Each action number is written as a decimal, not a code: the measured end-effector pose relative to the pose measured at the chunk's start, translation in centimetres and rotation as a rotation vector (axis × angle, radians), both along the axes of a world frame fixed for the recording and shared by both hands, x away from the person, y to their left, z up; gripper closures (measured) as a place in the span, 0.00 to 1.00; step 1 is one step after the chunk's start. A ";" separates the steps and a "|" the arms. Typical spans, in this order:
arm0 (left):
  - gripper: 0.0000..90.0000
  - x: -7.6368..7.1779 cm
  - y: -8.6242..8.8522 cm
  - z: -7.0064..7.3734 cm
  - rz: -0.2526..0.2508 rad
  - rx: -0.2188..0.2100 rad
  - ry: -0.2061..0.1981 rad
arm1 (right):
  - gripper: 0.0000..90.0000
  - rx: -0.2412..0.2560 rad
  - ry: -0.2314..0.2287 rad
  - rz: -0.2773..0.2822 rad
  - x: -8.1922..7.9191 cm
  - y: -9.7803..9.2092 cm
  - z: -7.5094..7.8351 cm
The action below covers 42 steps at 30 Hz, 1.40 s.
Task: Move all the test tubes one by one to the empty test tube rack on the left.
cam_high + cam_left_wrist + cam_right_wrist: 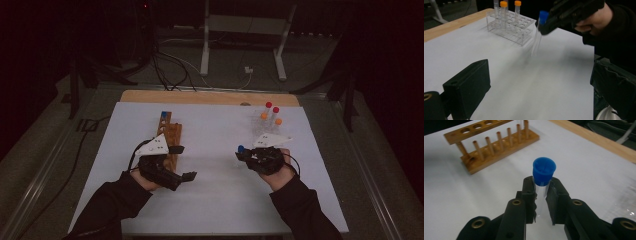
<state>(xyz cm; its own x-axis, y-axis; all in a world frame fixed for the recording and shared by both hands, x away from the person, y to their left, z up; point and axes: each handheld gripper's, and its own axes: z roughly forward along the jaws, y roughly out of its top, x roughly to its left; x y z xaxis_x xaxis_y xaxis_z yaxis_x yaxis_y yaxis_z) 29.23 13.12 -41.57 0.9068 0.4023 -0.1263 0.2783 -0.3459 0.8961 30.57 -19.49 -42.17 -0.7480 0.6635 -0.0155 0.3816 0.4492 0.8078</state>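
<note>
Right tool [541, 195] grips a blue-capped tube [543, 173] just below its cap, well right of the wooden rack [170, 134]. Left tool [186, 162], jaws spread and empty, beside that rack.

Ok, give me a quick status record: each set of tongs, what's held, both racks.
right tongs: shut on blue-capped tube, held above the table
left tongs: open, holding nothing
wooden rack: on white sheet, beside left tongs; something blue at its far end
clear rack: far right of table, holds capped tubes, orange and red
tube contents: cannot tell
</note>
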 end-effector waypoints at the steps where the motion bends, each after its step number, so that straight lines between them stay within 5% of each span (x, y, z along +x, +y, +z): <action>1: 0.04 0.0 -0.2 0.0 -0.003 -0.002 0.000 | 0.85 0.000 0.002 0.007 -0.2 0.2 -0.1; 15: 0.07 0.6 -3.8 0.8 -0.080 -0.011 -0.019 | 0.85 0.016 0.026 0.084 -1.6 1.9 -0.8; 23: 0.19 1.0 -5.6 0.8 -0.120 -0.014 -0.028 | 0.85 0.014 0.030 0.126 -2.3 2.7 -1.0; 42: 0.75 1.6 -8.0 -0.6 -0.131 0.036 -0.064 | 0.85 0.014 0.028 0.151 -2.7 3.3 -0.9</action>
